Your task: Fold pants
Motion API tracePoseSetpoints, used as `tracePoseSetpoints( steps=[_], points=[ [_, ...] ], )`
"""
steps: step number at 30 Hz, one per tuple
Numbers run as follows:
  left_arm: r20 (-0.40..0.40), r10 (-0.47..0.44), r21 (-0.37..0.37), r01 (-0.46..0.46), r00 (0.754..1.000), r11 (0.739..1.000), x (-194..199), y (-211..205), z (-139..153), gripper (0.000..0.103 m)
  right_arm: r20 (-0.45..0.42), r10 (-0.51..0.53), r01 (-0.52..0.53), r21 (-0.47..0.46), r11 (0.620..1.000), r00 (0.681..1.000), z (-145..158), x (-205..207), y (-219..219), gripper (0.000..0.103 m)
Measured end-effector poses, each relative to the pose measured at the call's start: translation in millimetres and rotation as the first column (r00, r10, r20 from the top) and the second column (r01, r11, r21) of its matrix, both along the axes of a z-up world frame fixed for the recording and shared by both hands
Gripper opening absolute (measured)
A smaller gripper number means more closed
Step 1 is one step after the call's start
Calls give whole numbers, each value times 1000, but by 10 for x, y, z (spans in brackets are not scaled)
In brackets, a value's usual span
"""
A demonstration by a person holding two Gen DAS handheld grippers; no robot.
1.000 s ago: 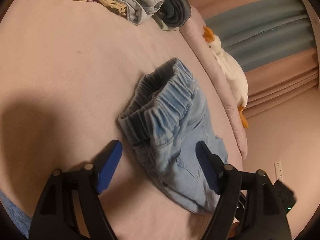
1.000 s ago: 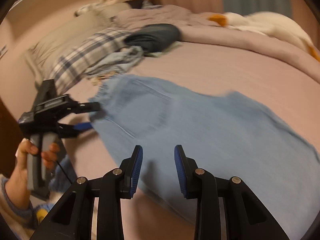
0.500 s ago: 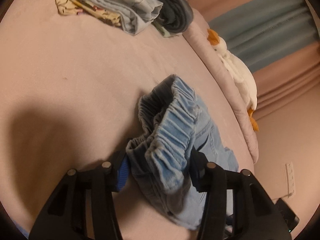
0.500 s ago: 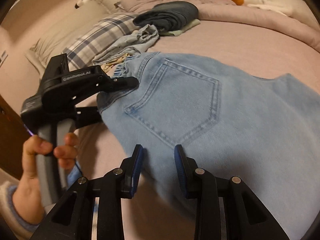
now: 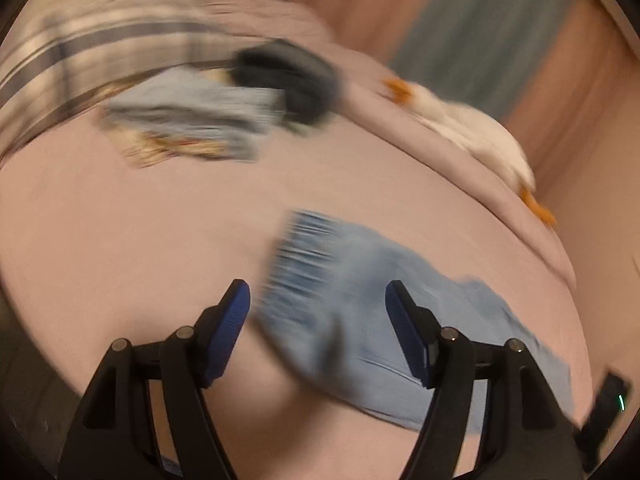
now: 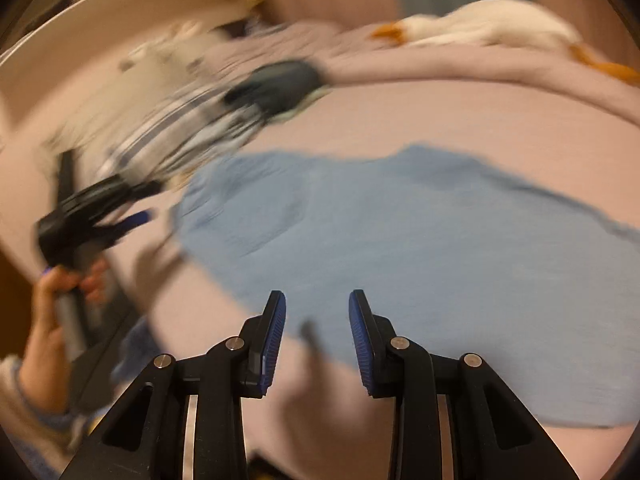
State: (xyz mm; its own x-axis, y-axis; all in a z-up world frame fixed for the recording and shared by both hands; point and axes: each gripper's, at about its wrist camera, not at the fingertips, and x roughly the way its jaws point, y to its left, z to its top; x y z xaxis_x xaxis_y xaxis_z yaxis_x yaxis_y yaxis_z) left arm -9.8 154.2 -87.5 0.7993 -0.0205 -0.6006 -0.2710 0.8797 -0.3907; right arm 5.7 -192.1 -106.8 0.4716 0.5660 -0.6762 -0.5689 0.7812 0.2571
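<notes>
Light blue denim pants (image 6: 400, 248) lie spread flat on the pink bed, waistband toward the left. In the left wrist view the pants (image 5: 360, 300) are blurred, with the gathered waistband just ahead of the fingers. My left gripper (image 5: 318, 300) is open and empty, hovering above the waistband end; it also shows in the right wrist view (image 6: 132, 210), held off the left of the pants. My right gripper (image 6: 317, 308) is open and empty above the near edge of the pants.
A pile of folded clothes (image 5: 188, 116) and a dark garment (image 5: 292, 76) lie at the far side by a plaid pillow (image 5: 60, 52). A white goose plush (image 6: 492, 26) lies on the rolled blanket (image 6: 460, 64) before curtains. Both views are motion-blurred.
My left gripper has let go of the waistband, opened and pulled back. The pants now lie flat. Both cameras have swung upward and away from the pants.
</notes>
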Motion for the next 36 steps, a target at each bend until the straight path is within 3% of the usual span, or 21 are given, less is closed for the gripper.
tracePoseSetpoints(
  steps=[3,5,7,9,15,19,22,24,25,28,30,33,35,36],
  points=[
    [-24,-176,32,177,984,984,167,-451,-66,69,-41,-117,114,-56,992,992,-160,139,-196,33],
    [-78,-244,50,248,967,967,261,-653,-192,69,-91,-121,113,-86,990,988,-345,141,-234,33],
    [-157,-267,55,279,951,959,348,-752,-374,66,-68,-103,98,-68,993,992,-336,32,-258,33],
    [-211,-271,73,292,939,954,394,-773,-494,66,-98,-71,66,-50,997,993,-332,-24,-308,33],
    [-194,-355,144,385,914,912,663,-1055,-267,66,-121,-14,17,29,999,993,-138,-73,-617,33],
    [-165,-436,156,460,885,874,1087,-1347,-169,66,-61,-36,42,95,995,997,76,333,-593,33],
    [-181,-450,109,473,874,874,1462,-1426,-239,65,-49,-44,48,84,995,998,112,729,-341,33],
    [-201,-466,53,485,862,873,1717,-1443,-289,51,-64,-16,22,84,996,998,77,990,-135,33],
    [-220,-471,69,495,854,866,1820,-1497,-302,49,-79,-12,17,61,998,997,22,1151,-3,33],
    [-234,-519,147,557,822,817,1993,-1698,-316,50,-123,-123,122,-19,992,985,-117,1346,61,32],
    [-260,-557,187,607,789,773,2125,-1825,-361,53,-112,-117,120,16,993,987,-88,1302,-57,33],
    [-328,-588,166,658,740,735,2349,-1877,-513,56,-60,-117,116,-32,993,991,-27,1189,-265,34],
    [-331,-609,128,673,721,729,2471,-1851,-559,48,-40,-155,152,-67,986,987,21,1194,-502,34],
    [-316,-622,104,678,716,728,2514,-1829,-544,25,-45,-180,176,-80,981,983,23,1235,-611,34]
  ],
)
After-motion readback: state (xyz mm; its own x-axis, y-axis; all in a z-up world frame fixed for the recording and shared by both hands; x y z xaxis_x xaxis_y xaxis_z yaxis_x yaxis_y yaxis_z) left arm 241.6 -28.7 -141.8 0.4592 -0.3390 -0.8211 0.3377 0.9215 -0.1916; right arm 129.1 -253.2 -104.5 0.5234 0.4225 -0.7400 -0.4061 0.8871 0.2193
